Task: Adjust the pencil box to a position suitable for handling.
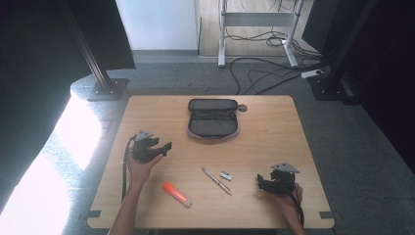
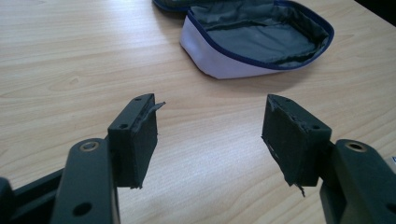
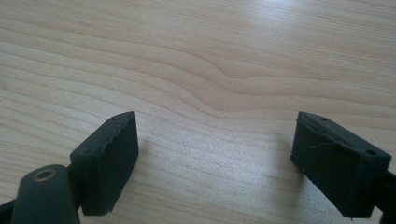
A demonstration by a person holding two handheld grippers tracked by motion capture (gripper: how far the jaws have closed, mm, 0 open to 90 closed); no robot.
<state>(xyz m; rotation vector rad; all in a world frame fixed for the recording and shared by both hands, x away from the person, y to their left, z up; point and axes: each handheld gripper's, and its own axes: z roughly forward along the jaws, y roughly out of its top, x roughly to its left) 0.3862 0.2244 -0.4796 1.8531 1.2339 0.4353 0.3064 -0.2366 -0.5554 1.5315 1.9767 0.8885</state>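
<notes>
High view sets the grey fabric pencil case, unzipped and lying flat, its long axis across the wooden table, ahead and right of the left claw. Left gripper view adds its soft dark lining and blue piping beyond wide-apart, empty jaws. Right claw stands open and empty too, over bare wood grain; a silver pen, orange glue stick and small eraser lie to its left.

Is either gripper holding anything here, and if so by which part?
Nothing is held. The left gripper and the right gripper both stand open over bare table, nothing between the jaws.
</notes>
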